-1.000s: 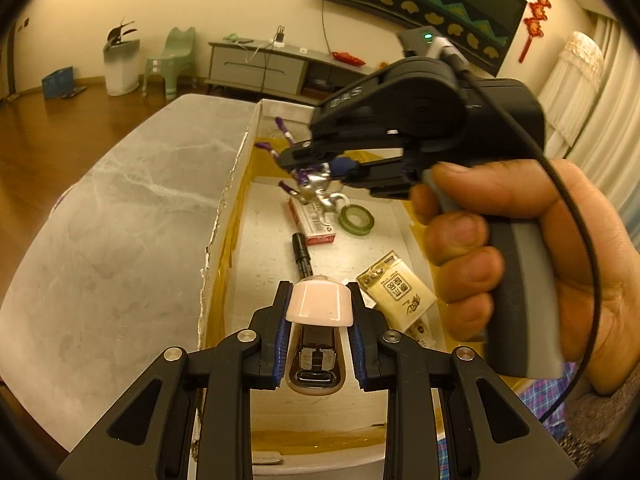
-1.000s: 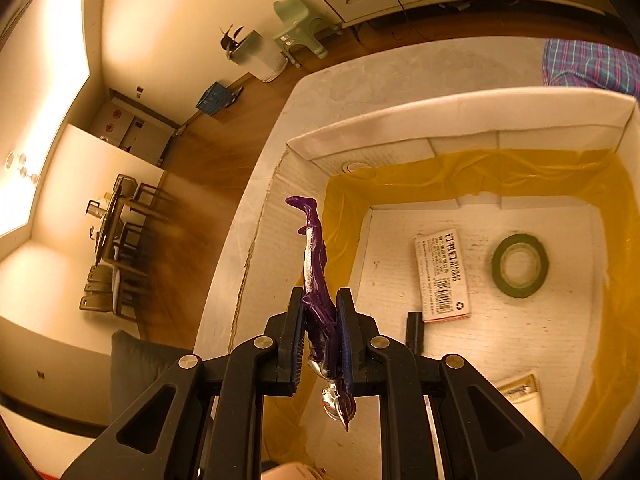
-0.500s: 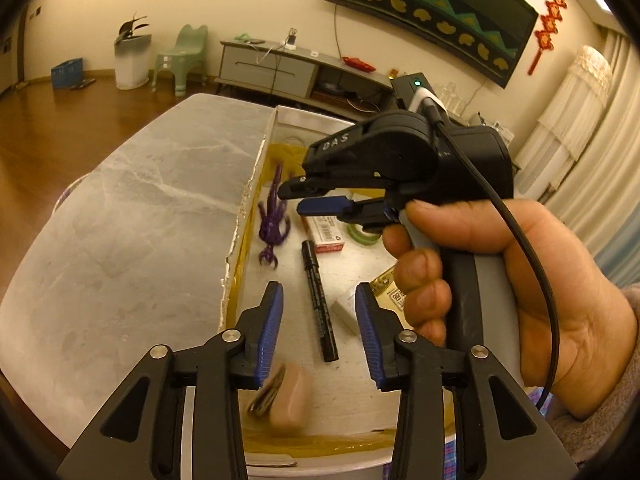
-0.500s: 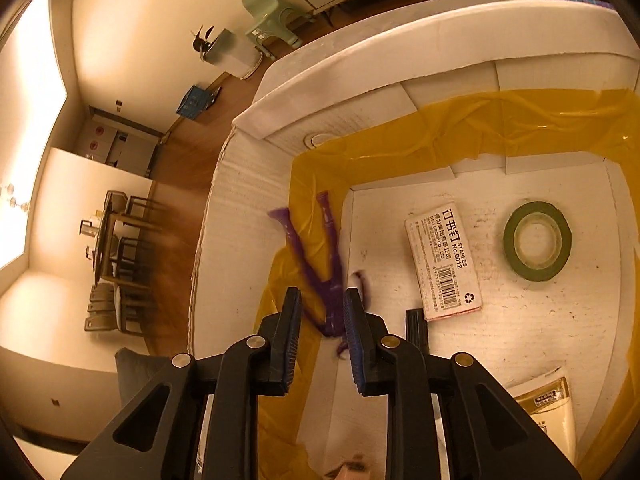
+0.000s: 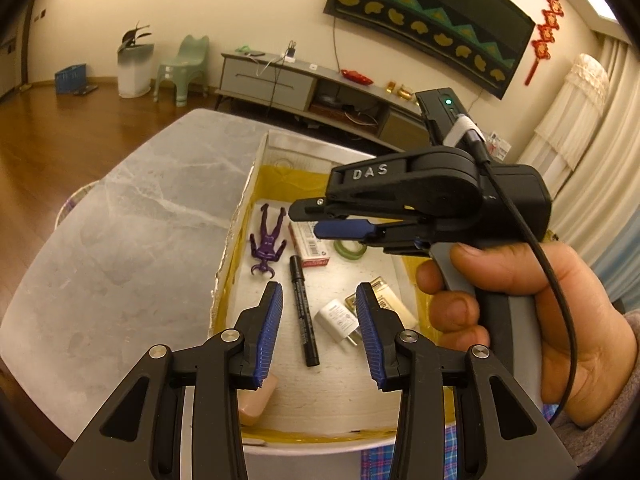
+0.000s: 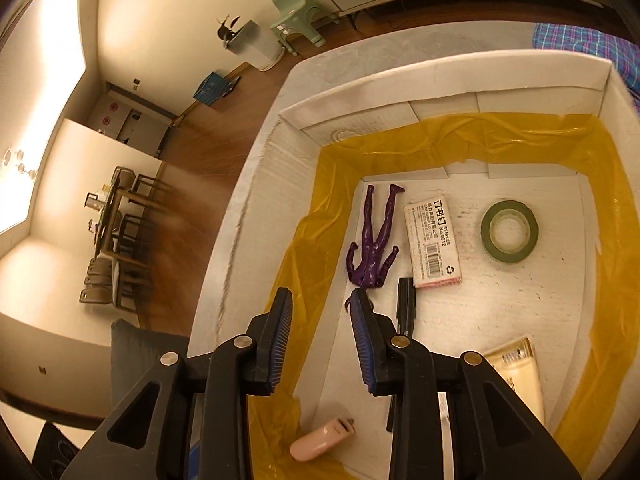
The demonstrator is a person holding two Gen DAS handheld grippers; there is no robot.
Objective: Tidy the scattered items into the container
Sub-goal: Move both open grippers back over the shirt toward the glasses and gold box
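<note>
Both my grippers hang spread and empty over the white foam box (image 6: 460, 68)

Left gripper (image 5: 319, 334), right gripper (image 6: 321, 340); inside, the purple toy figure (image 6: 374, 246) lies at 10 o'clock, the pink oval case (image 6: 322, 438) at 7, green tape roll (image 6: 509, 231) at 2

The container (image 6: 464, 76) sits on the worktop (image 5: 132, 216), which fills the left half of the left wrist view. Inside the container, in the right wrist view, the toy figure (image 6: 374, 244) lies at centre, the staple box (image 6: 432, 240) just to its right, and the tape roll (image 6: 509, 231) farther right. Below the staple box lies the marker (image 6: 405, 308); the packet (image 6: 516, 376) is at lower right and the stapler (image 6: 322, 438) at the bottom edge. In the left wrist view the charger plug (image 5: 340, 320) lies right of the marker (image 5: 303, 312), at lower centre. The right hand-held gripper (image 5: 348, 229) hangs over the container's right part there.
</note>
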